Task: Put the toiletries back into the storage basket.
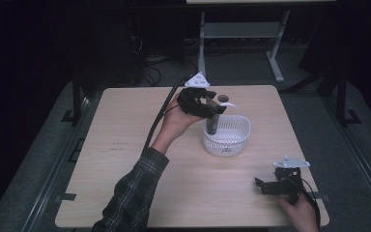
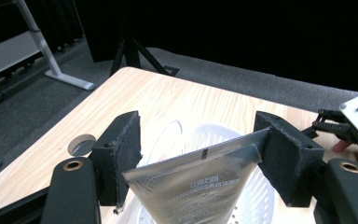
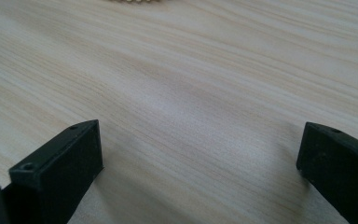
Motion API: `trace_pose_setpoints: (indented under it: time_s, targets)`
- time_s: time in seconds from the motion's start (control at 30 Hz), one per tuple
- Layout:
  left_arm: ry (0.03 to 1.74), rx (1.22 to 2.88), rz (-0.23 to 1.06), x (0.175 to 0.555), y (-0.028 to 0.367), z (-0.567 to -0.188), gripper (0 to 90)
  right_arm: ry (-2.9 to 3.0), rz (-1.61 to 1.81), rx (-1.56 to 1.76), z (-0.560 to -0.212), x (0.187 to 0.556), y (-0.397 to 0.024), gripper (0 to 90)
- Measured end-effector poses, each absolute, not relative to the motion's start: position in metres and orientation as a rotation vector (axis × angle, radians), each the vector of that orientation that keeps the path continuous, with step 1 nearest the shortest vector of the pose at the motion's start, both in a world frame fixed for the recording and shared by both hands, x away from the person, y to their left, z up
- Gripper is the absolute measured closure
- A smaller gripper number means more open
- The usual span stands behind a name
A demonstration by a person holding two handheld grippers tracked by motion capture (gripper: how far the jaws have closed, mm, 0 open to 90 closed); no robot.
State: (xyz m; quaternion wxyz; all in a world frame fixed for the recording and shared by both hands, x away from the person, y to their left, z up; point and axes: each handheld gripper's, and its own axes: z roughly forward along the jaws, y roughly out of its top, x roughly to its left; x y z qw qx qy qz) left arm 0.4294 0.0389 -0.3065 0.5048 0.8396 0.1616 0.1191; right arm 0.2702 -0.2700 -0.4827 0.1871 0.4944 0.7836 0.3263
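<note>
The left gripper (image 1: 211, 107) hangs over the far side of the white basket (image 1: 232, 143) near the table's (image 1: 125, 159) middle, its jaws pinching the flat crimped end of a grey tube (image 2: 200, 179). The tube hangs down into the basket; its lower end is hard to make out. At the near right corner, the right gripper (image 1: 270, 186) sits low over the wood, jaws spread wide with nothing between them. A round hole (image 1: 222, 98) lies just beyond the basket.
</note>
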Motion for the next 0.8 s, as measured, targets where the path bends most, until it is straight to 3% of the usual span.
trace_pose_setpoints:
  time_s: [0.8]
  targets:
    - [0.384,2.078,0.291,0.431,0.032,-0.347,32.5,2.206,0.917,1.391,-0.483,0.27,-0.27,0.0]
